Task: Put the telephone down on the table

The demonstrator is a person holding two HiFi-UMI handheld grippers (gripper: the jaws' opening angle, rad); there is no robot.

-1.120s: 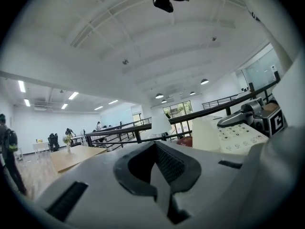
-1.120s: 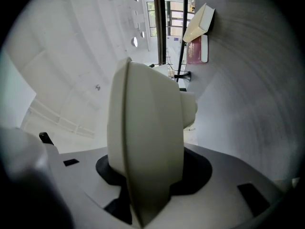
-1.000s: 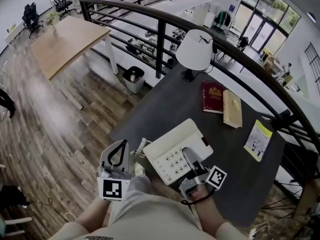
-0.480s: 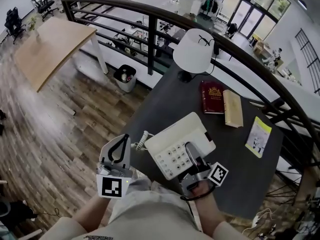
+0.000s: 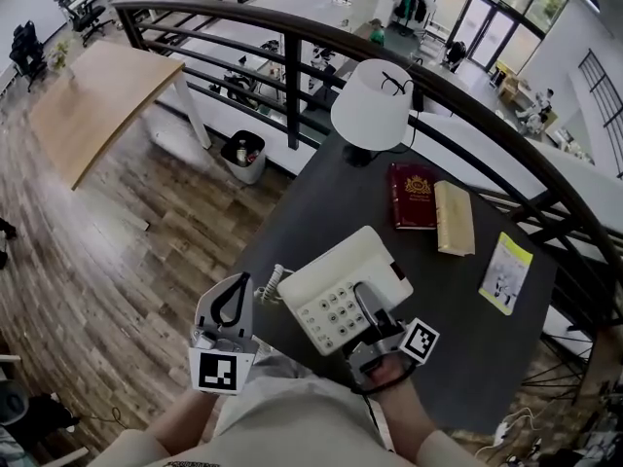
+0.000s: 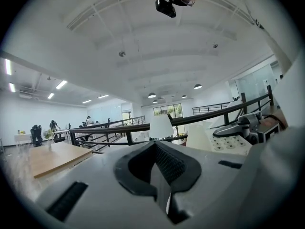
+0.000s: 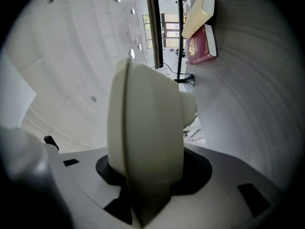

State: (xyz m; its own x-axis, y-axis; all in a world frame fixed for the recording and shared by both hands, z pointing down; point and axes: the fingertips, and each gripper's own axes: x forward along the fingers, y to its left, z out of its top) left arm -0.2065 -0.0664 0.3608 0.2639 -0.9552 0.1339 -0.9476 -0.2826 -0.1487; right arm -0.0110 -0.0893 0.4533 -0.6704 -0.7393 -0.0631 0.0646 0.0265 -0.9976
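The cream telephone (image 5: 331,285), with a grey keypad and a coiled cord at its left, is over the near left part of the dark table (image 5: 321,202). My right gripper (image 5: 364,298) is shut on its near edge, one finger lying across the keypad. In the right gripper view the telephone (image 7: 143,142) fills the jaws edge-on. I cannot tell whether it touches the table. My left gripper (image 5: 235,290) hangs left of the telephone, beyond the table's edge, shut on nothing. In the left gripper view its pads (image 6: 167,166) meet, and the telephone (image 6: 228,142) shows at the right.
On the table stand a white lamp (image 5: 370,105) at the back, a red book (image 5: 414,195), a cream book (image 5: 455,218) and a yellow leaflet (image 5: 506,272) to the right. A black railing (image 5: 292,86) curves behind. Below it are a bin (image 5: 241,154) and a wooden table (image 5: 97,95).
Both grippers have moved a little toward the table, the telephone going along in the right one. Neither gripper's jaws have changed.
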